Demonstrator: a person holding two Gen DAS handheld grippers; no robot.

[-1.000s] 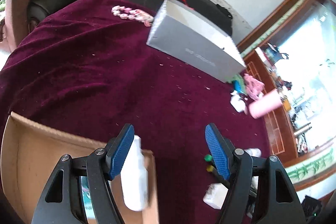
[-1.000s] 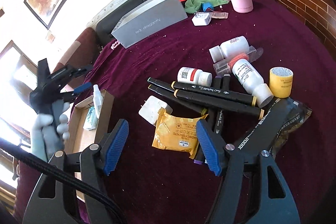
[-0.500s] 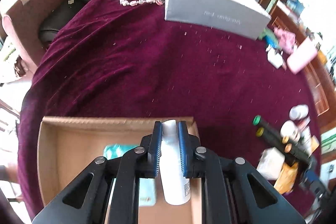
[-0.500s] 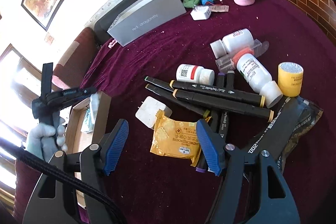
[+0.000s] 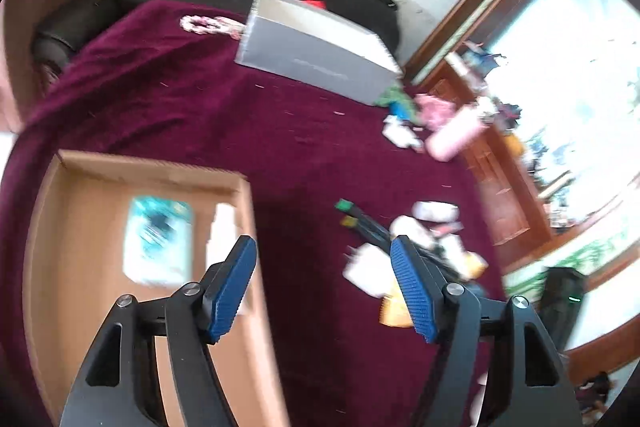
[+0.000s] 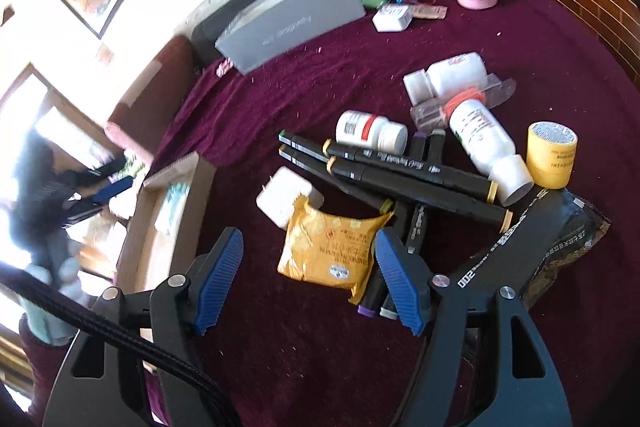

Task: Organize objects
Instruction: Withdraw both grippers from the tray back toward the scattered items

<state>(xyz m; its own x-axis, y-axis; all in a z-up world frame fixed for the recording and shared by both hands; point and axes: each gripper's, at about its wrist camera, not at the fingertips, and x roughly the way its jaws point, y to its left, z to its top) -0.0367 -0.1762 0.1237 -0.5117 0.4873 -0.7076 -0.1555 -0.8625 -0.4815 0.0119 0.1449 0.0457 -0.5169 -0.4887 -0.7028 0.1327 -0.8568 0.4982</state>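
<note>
Left wrist view: left gripper (image 5: 324, 291) with jaws apart, opening, nothing between them, hanging over the near edge of the cardboard box (image 5: 152, 173). White bottle (image 5: 222, 231) lying inside, beside a teal packet (image 5: 158, 239), long axis running away from the camera; cap end too blurred to call. Drop looks done. Right gripper (image 6: 310, 281) likewise spread and widening, hovering over the yellow sachet (image 6: 332, 247). Probably next: descend, straddle it, close.

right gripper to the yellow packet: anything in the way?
Nothing visible. The right gripper, jaws opening and empty, hangs just short of the yellow packet, with only bare cloth between. The packet lies partly over the black markers and against the white adapter.
</note>
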